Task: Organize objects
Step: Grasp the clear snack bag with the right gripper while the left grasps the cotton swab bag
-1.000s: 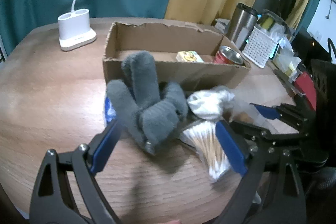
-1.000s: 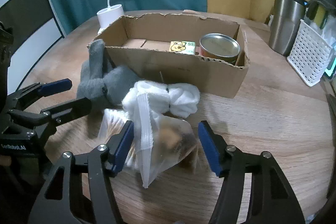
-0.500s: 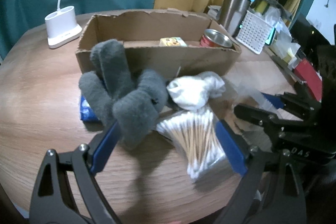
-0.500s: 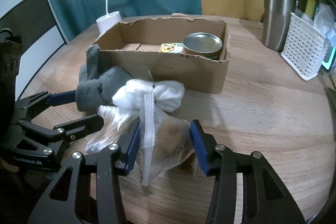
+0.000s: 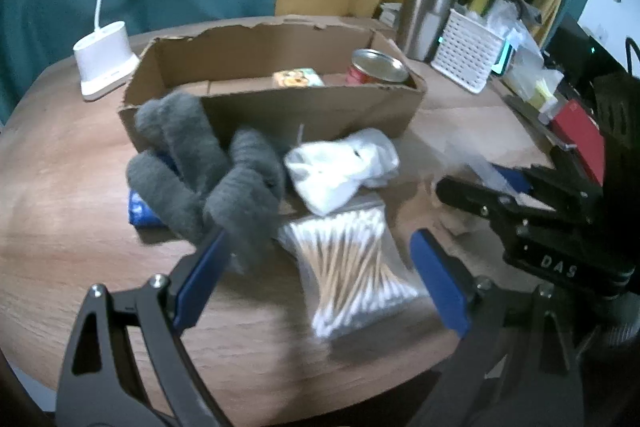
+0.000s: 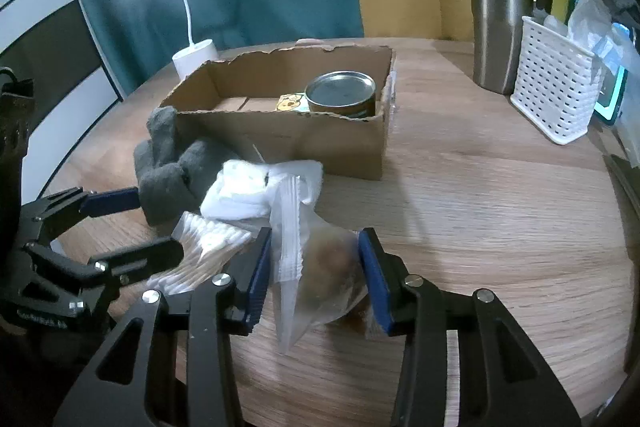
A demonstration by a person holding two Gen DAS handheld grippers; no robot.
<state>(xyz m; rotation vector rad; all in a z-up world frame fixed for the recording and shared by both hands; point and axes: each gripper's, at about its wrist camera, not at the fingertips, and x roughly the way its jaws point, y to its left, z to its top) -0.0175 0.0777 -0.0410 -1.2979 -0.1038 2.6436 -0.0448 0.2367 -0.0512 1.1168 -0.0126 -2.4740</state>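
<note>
The right gripper (image 6: pixel 316 267) was closing its fingers on a clear zip bag (image 6: pixel 320 259) near the bench (image 6: pixel 500 227) front edge. The left gripper (image 5: pixel 320 267), fingers wide apart, straddled the cotton swab bag (image 5: pixel 352 267) (bare wood lay right of the cardboard box (image 6: pixel 280 139)).

- The cardboard box (image 6: pixel 288 143) was plain brown.
- In front of it lay grey gloves (image 5: pixel 208 179) and a white cloth bundle (image 5: pixel 340 167).
- Inside it stood a can (image 5: pixel 376 69), red-sided with a silver lid.
- Beside it stood a white lattice basket (image 6: pixel 554 87).
</note>
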